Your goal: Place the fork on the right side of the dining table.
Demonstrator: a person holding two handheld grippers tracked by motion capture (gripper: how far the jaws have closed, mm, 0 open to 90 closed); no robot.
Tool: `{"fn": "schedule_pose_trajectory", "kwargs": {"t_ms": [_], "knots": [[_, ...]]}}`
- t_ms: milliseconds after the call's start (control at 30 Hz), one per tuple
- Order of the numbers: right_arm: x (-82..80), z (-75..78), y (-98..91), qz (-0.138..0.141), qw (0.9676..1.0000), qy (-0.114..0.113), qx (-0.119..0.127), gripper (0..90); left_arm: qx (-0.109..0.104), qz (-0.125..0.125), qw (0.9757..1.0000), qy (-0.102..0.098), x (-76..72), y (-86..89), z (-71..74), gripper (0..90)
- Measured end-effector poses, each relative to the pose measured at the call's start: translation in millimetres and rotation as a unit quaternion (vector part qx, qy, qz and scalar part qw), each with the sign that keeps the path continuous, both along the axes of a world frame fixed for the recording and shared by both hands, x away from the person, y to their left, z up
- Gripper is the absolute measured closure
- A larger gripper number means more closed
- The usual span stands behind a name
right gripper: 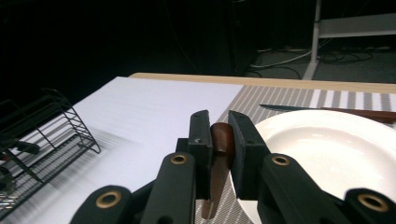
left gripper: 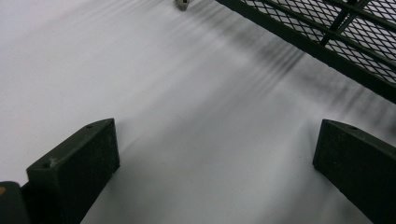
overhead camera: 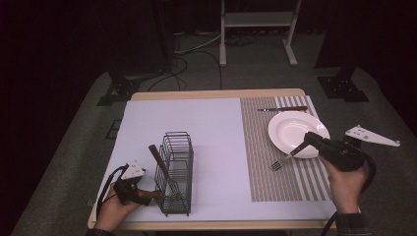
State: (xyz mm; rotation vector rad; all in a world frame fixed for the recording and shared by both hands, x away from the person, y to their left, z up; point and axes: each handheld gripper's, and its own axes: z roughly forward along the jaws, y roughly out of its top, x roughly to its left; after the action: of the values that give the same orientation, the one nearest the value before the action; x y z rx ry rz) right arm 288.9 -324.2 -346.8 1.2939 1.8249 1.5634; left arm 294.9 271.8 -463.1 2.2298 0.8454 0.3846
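Observation:
My right gripper (overhead camera: 306, 141) hangs over the near left rim of a white plate (overhead camera: 290, 125), shut on the brown handle of a fork (overhead camera: 283, 160). The fork slants down to the left, its tines just above the striped placemat (overhead camera: 265, 182). In the right gripper view the handle (right gripper: 222, 140) sits clamped between the jaws of the right gripper (right gripper: 219, 133), beside the plate (right gripper: 327, 149). My left gripper (overhead camera: 146, 194) rests low at the near left of a black wire caddy (overhead camera: 176, 169). Its jaws stand wide apart over bare white mat, so the left gripper (left gripper: 215, 163) is open.
A brown-handled utensil (overhead camera: 159, 160) leans in the caddy. A knife (overhead camera: 282, 108) with a brown handle lies behind the plate, also seen as the knife (right gripper: 327, 111). The caddy's mesh base (left gripper: 327, 32) is close ahead of the left jaws. The white mat (overhead camera: 211, 128) covers the table's left and middle.

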Motion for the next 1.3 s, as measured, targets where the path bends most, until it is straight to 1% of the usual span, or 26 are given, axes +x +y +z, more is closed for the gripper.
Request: {"fn": "schedule_pose_trajectory", "kwargs": {"t_ms": [67, 133, 367, 833, 1033, 1100, 1200, 1300], "knots": [[-1.0, 0.2, -0.3, -0.003, 1.0000, 0.000, -0.007, 79.0, 0.000, 0.000, 1.0000, 0.000, 0.0, 0.0, 0.0, 0.0], [-1.7, -0.2, -1.4, -0.006, 0.9999, 0.000, -0.010, 78.6, 0.000, 0.000, 1.0000, 0.000, 0.0, 0.0, 0.0, 0.0], [-4.5, -3.1, -6.8, -0.028, 0.9992, 0.004, -0.027, 76.3, 0.000, 0.000, 1.0000, 0.000, 0.0, 0.0, 0.0, 0.0], [-6.9, -16.5, -24.6, -0.064, 0.9973, 0.023, -0.027, 72.4, 0.000, 0.000, 1.0000, 0.000, 0.0, 0.0, 0.0, 0.0], [-7.2, -23.8, -32.1, -0.079, 0.9957, 0.036, -0.032, 69.2, 0.000, 0.000, 1.0000, 0.000, 0.0, 0.0, -0.1, 0.0], [-7.2, -26.0, -34.7, -0.081, 0.9955, 0.039, -0.032, 68.5, 0.000, 0.000, 1.0000, 0.000, 0.1, 0.0, -0.1, 0.0], [-7.3, -28.6, -37.4, -0.085, 0.9947, 0.044, -0.038, 66.9, 0.000, 0.000, 1.0000, 0.000, 0.1, 0.0, -0.1, 0.0], [-7.0, -31.4, -38.9, -0.089, 0.9941, 0.048, -0.040, 63.9, 0.000, 0.000, 1.0000, 0.000, 0.0, 0.0, 0.0, 0.0]]}}
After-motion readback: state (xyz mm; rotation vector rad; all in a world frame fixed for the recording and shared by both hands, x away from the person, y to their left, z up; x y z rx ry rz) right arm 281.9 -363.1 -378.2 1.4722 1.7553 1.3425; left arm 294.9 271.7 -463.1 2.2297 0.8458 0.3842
